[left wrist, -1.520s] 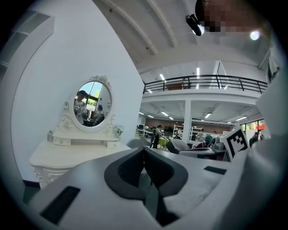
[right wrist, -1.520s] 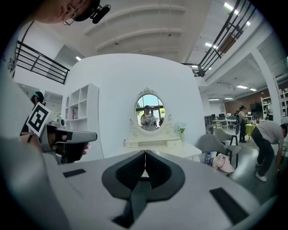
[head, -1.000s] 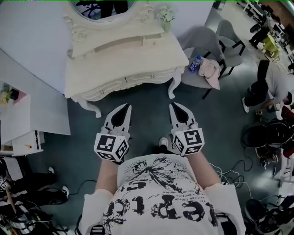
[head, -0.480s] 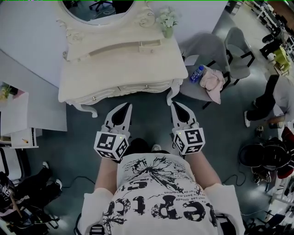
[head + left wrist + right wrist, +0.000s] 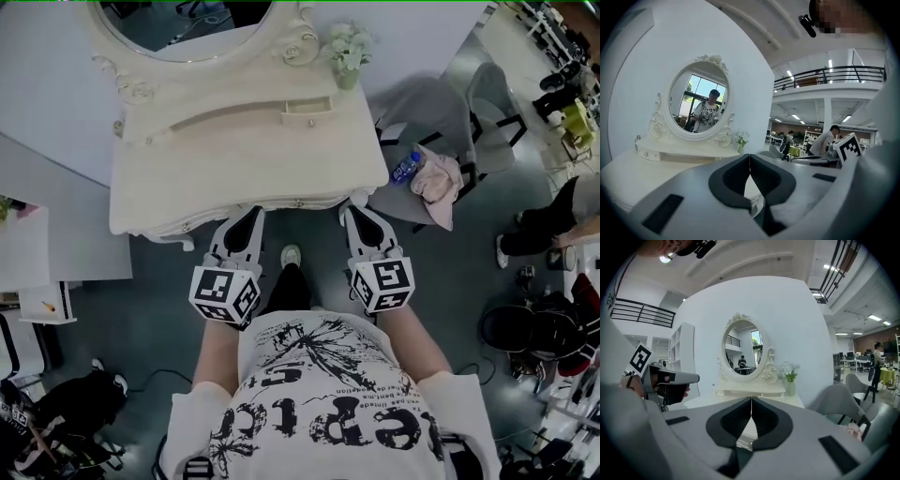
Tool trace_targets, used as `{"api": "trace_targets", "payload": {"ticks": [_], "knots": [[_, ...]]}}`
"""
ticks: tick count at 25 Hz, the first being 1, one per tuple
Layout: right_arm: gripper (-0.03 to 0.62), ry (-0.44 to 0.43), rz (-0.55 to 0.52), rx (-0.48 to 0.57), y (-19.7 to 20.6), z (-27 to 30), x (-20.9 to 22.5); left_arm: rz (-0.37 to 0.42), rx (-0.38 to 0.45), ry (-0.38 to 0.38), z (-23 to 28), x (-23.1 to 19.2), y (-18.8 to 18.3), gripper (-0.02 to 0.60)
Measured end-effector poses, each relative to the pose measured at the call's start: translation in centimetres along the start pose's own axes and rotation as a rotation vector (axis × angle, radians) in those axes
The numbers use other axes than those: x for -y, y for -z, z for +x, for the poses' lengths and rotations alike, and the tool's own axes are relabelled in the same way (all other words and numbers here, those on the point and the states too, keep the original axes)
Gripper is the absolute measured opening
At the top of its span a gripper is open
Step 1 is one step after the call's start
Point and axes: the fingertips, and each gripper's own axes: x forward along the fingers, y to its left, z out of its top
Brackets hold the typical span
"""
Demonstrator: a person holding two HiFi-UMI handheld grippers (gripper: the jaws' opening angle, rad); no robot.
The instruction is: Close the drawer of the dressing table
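The cream dressing table fills the top of the head view, with its oval mirror at the back. A small drawer with a knob stands slightly out from the raised back shelf. The wide front drawer shows only its knobs, right at the table's front edge. My left gripper is shut and empty, its tips at that front edge. My right gripper is also shut and empty, beside the front right leg. In both gripper views the jaws meet, left and right, facing the mirror.
A vase of flowers stands on the table's back right. Grey chairs to the right hold a blue bottle and pink cloth. A white shelf unit is at left. A person is at far right.
Both grippers have moved forward with the person, from open floor up to the table's front edge. They stay shut. The table now looks larger and nearer.
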Motion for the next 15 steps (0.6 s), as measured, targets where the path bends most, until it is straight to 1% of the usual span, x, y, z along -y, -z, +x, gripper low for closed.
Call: {"api": "trace_targets", "payload": {"ticks": [3, 6, 10, 15], "knots": [[0.018, 0.009, -0.008, -0.003, -2.1, 3.8, 1.2, 0.003, 0.006, 0.014, 3.5, -2.5, -2.2, 0.02], [0.018, 0.037, -0.002, 0.006, -4.2, 7.8, 2.5, 0.022, 0.005, 0.036, 7.1, -5.3, -4.2, 0.02], [0.018, 0.069, 0.002, 0.022, -5.5, 13.1, 3.9, 0.062, 0.004, 0.077, 11.5, -8.5, -5.6, 0.02], [0.018, 0.075, 0.006, 0.019, -6.6, 18.1, 4.4, 0.091, -0.003, 0.088, 14.5, -11.3, -6.7, 0.02]]}}
